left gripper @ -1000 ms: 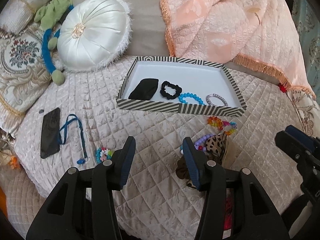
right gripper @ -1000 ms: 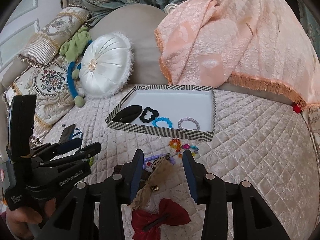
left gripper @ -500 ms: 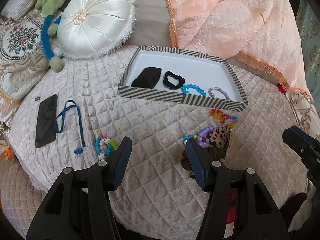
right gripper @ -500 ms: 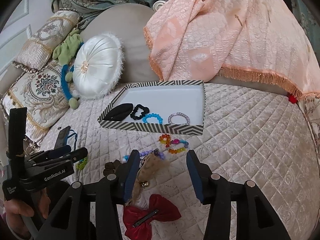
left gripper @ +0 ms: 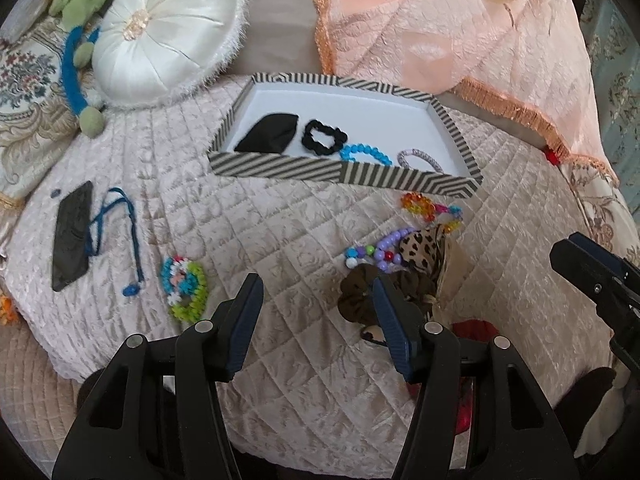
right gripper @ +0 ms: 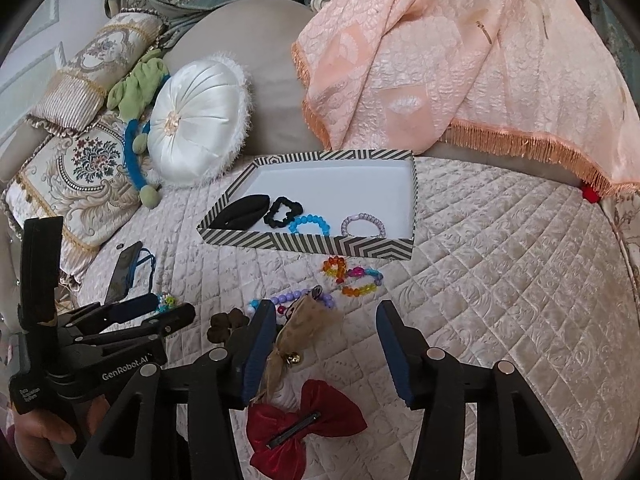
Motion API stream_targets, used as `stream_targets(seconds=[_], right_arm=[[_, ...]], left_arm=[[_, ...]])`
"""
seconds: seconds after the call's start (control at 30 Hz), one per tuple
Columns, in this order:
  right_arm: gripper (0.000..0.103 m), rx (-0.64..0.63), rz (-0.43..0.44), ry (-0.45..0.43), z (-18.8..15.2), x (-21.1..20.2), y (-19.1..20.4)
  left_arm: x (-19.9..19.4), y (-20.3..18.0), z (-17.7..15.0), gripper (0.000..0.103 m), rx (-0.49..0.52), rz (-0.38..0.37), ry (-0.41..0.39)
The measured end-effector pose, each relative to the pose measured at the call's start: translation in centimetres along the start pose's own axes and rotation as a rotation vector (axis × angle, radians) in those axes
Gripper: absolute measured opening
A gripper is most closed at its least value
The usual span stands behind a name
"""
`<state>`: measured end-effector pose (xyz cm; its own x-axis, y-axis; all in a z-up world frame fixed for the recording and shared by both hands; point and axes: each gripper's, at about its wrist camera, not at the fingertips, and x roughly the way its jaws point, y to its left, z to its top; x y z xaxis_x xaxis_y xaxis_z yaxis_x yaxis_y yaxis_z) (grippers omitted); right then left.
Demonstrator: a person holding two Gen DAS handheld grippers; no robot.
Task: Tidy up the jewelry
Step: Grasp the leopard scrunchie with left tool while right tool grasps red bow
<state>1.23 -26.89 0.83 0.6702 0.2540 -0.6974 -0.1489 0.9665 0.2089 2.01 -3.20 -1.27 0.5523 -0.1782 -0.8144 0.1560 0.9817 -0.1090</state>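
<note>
Jewelry is part sorted: four pieces line the striped tray's near wall; beaded bracelets lie loose on the bedspread just outside it. Your right gripper is opening, empty; your left gripper stands open, empty. Next, pick one bracelet.

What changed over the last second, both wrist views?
The right gripper let its jaws spread and they are opening now; the tan ribbon bow with a small bell lies on the quilt between them, unpinched. The left gripper also widened, holding nothing. The striped tray and its four pieces, and the red satin bow clip, stayed put.
</note>
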Motion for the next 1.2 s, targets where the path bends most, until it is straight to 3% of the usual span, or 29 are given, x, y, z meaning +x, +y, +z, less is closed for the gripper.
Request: stream_targets(seconds=[0.37, 0.7, 0.83, 0.87, 0.9, 1.0, 1.07, 1.2], right_arm=[[0.050, 0.015, 0.050, 0.101, -3.2, 0.7, -1.5], [0.051, 0.081, 0.186, 0.273, -7.9, 3.4, -0.8], [0.051, 0.077, 0.183, 0.307, -8.2, 5.2, 0.4], [0.051, 0.068, 0.167, 0.309, -8.3, 5.6, 0.7], [0.051, 0.063, 0.157, 0.300, -8.2, 5.9, 0.9], [0.050, 0.044, 0.160, 0.274, -8.0, 6.1, 1.2], [0.033, 0.007, 0.139, 0.257, -8.0, 6.1, 1.4], [0.024, -0.013, 0.156, 0.235, -8.1, 5.4, 1.2]], left_arm=[[2.7, 1.3, -0.3, 0.065, -0.106, -0.158, 0.111], [5.6, 0.0, -0.4, 0.065, -0.115, -0.186, 0.157], [6.1, 0.1, -0.3, 0.064, -0.146, -0.207, 0.146], [6.2, 0.2, -0.2, 0.055, -0.153, -0.215, 0.141], [6.3, 0.1, -0.2, 0.040, -0.153, -0.217, 0.141], [6.5, -0.3, 0.0, 0.024, -0.129, -0.206, 0.139], [6.3, -0.5, 0.0, 0.021, -0.114, -0.201, 0.132], [5.5, -0.3, 0.1, 0.015, -0.106, -0.212, 0.123]])
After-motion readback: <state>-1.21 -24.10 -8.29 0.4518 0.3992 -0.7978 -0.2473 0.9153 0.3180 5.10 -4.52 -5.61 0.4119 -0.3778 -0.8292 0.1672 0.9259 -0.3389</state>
